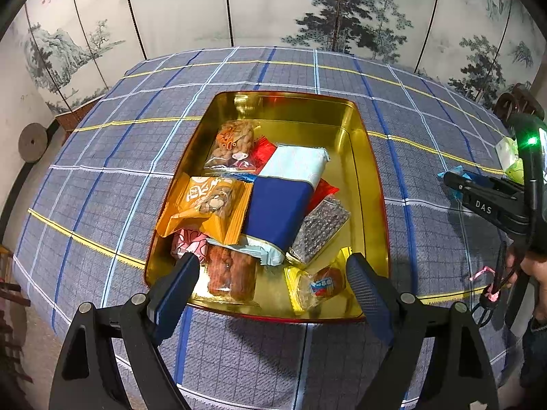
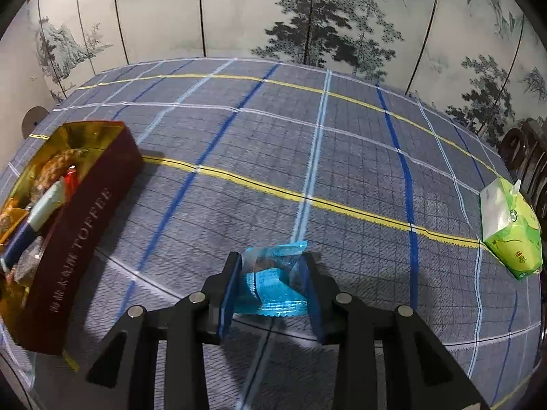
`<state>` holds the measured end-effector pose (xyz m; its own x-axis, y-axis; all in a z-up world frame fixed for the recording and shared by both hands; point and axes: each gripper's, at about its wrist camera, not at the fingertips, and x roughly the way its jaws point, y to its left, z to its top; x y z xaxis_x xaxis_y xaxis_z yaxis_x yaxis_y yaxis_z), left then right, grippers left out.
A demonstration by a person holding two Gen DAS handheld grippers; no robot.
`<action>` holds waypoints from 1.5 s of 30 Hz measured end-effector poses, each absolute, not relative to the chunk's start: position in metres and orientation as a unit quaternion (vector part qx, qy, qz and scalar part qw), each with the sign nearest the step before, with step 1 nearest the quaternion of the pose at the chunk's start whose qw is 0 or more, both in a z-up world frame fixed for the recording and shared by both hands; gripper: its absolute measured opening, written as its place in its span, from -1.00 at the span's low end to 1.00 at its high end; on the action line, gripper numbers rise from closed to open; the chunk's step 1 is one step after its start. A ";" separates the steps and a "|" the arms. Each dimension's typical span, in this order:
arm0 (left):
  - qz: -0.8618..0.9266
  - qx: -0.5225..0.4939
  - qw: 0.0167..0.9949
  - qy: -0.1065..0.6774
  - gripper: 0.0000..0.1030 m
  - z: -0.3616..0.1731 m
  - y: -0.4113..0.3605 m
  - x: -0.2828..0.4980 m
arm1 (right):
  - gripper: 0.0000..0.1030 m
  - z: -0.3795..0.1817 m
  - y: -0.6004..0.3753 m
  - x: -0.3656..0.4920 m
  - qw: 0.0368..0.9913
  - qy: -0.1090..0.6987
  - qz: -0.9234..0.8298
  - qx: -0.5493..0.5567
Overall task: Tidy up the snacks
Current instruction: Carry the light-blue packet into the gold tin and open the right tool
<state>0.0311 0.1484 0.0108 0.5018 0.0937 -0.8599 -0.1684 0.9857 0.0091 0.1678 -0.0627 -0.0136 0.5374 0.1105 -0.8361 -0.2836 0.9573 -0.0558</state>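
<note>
A red tin box with a gold inside [image 1: 372,177] sits mid-table and holds several snack packs, among them a blue and pale pack [image 1: 283,201] and an orange pack [image 1: 208,205]. My left gripper [image 1: 273,280] is open and empty, hovering over the box's near end. My right gripper [image 2: 271,283] is shut on a blue snack packet [image 2: 273,280], just above the cloth to the right of the box [image 2: 78,239]. The right gripper also shows in the left wrist view [image 1: 454,184].
A checked blue-grey tablecloth [image 2: 307,157] covers the table. A green tissue pack [image 2: 509,232] lies at the table's right edge. A painted folding screen [image 1: 273,3] stands behind the table. A dark chair [image 2: 526,157] is at the far right.
</note>
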 end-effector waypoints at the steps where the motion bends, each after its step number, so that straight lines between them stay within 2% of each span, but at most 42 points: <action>1: 0.076 -0.039 0.866 0.493 0.66 0.011 0.149 0.030 | -0.32 -0.012 -0.061 0.167 0.873 0.466 0.114 -0.093; 26: 0.127 -0.062 0.865 0.481 0.66 0.016 0.198 0.006 | -0.32 0.035 0.022 0.127 0.863 0.438 0.241 -0.069; 45: 0.161 -0.075 0.860 0.479 0.66 0.018 0.231 -0.009 | -0.32 0.018 0.107 0.104 0.833 0.443 0.308 -0.123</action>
